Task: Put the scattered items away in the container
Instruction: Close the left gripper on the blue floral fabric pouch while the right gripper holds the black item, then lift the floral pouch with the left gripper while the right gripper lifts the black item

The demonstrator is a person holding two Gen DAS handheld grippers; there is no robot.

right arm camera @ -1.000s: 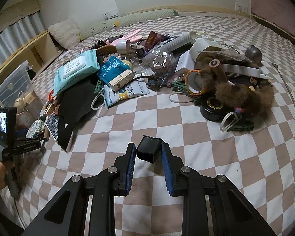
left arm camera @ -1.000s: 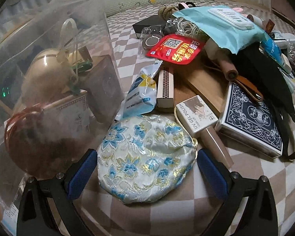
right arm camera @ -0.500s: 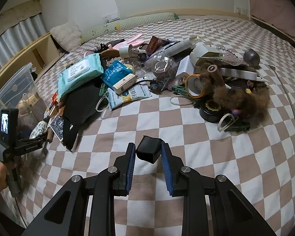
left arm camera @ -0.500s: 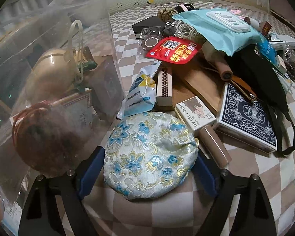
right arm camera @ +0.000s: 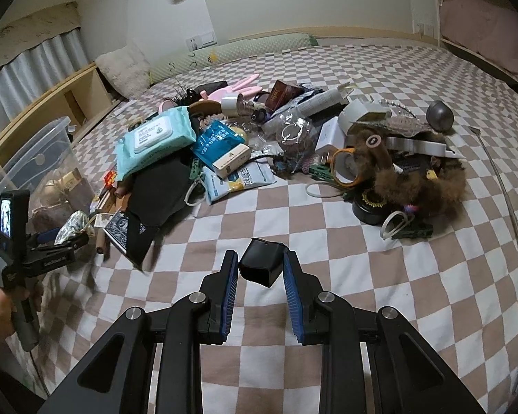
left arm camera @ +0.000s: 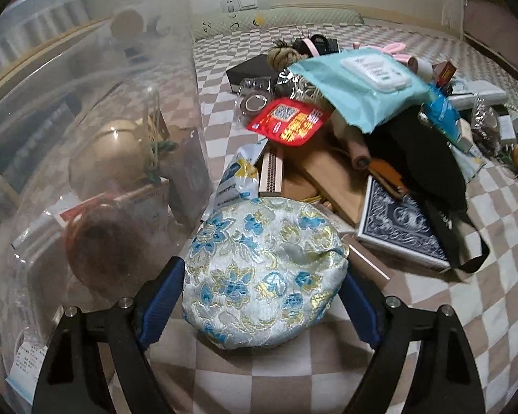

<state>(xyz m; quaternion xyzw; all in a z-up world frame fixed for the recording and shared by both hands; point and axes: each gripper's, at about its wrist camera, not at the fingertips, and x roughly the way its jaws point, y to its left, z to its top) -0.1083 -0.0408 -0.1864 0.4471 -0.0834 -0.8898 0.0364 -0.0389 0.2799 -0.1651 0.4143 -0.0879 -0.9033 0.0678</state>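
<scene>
Left gripper point(left arm camera: 264, 293) clamps the brocade pouch point(left arm camera: 264, 272) just beside the clear bin point(left arm camera: 96, 158), which already holds several things. Lift the pouch over the bin wall before releasing, and keep the squeeze even, since soft fabric probably slips. Right gripper point(right arm camera: 260, 288) pinches a small black box point(right arm camera: 261, 265) above the checked bedspread point(right arm camera: 380, 269), well apart from the bin, for the next drop.

the embroidered pouch point(left arm camera: 264, 276) sits between the left fingers point(left arm camera: 162, 303), the clear container point(left arm camera: 86, 158) to their left, the card box point(left arm camera: 402, 229) ahead to the right. the small black box point(right arm camera: 261, 264) sits between the right fingers point(right arm camera: 229, 296), the clutter pile point(right arm camera: 276, 145) on the bed point(right arm camera: 362, 258) beyond.
</scene>
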